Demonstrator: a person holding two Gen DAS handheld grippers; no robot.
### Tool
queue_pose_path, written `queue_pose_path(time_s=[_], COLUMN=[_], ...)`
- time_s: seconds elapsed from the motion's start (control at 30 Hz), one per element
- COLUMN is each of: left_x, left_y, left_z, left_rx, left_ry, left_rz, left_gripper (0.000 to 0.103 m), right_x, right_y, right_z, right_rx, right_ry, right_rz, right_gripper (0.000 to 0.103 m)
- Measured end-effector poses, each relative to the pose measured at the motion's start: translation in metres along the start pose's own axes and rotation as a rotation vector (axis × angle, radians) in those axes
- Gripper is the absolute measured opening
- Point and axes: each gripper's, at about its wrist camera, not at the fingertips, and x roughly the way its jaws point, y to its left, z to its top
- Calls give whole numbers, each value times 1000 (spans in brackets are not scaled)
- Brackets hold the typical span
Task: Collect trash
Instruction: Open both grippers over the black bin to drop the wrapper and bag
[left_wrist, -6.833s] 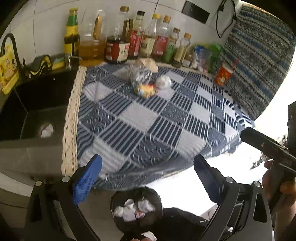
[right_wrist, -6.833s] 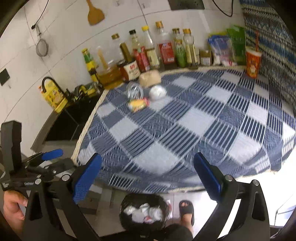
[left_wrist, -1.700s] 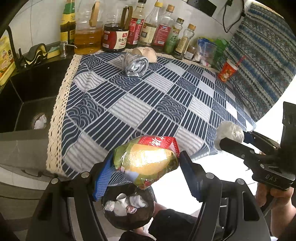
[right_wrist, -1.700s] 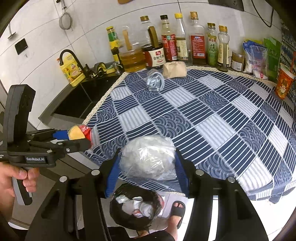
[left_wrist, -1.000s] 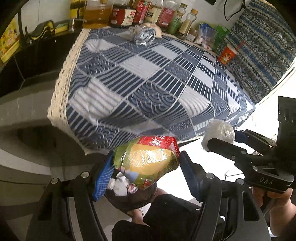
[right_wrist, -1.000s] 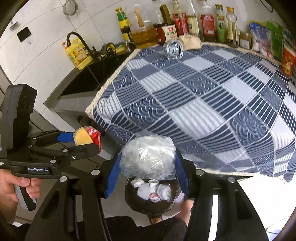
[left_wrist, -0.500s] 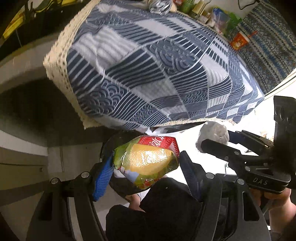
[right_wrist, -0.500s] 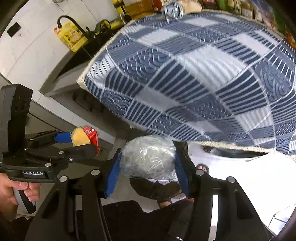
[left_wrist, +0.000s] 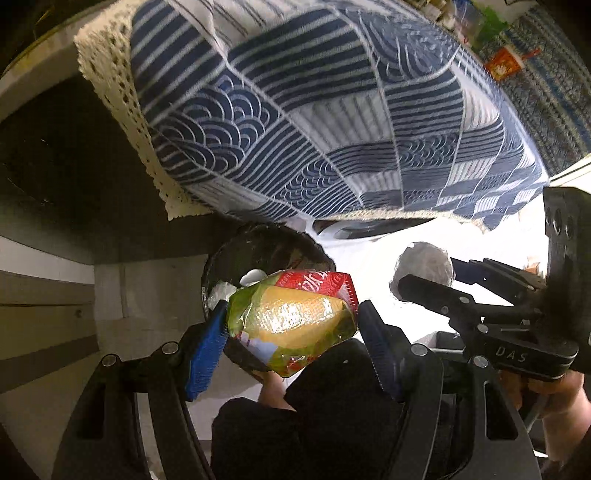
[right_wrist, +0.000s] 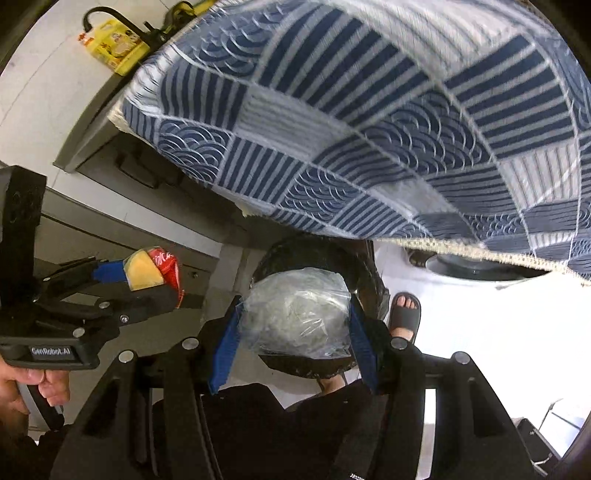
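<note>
The snack packet (left_wrist: 295, 317) is clamped in the left gripper (left_wrist: 291, 332); the clear plastic wad (right_wrist: 295, 314) is clamped in the right gripper (right_wrist: 293, 328); the black bin (right_wrist: 354, 269) is seen directly below both loads, more squarely under the right.

1. Left gripper (left_wrist: 291, 328): low centre of the left wrist view, pointing steeply down; blue pads clamped on a snack wrapper (left_wrist: 291, 317).
2. Right gripper (right_wrist: 293, 328): low centre of the right wrist view, also steeply down; pads pressed on a crumpled clear plastic bag (right_wrist: 295, 314).
3. Right hand (left_wrist: 554, 402): lower right of the left wrist view, wrapped around its handle.
4. Left hand (right_wrist: 26, 391): lower left of the right wrist view, gripping its handle.
</note>
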Motion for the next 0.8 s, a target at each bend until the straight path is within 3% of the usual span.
queue_pose_path(time_s=[0.8], left_x=[60], left_y=[22], left_z=[1], left_rx=[-56], left_ry=[125], left_rz=[50], left_gripper=[68], right_x=[49], right_y=[-28], right_z=[8], right_rx=[118], right_ry=[107], right_rz=[48], right_gripper=[55])
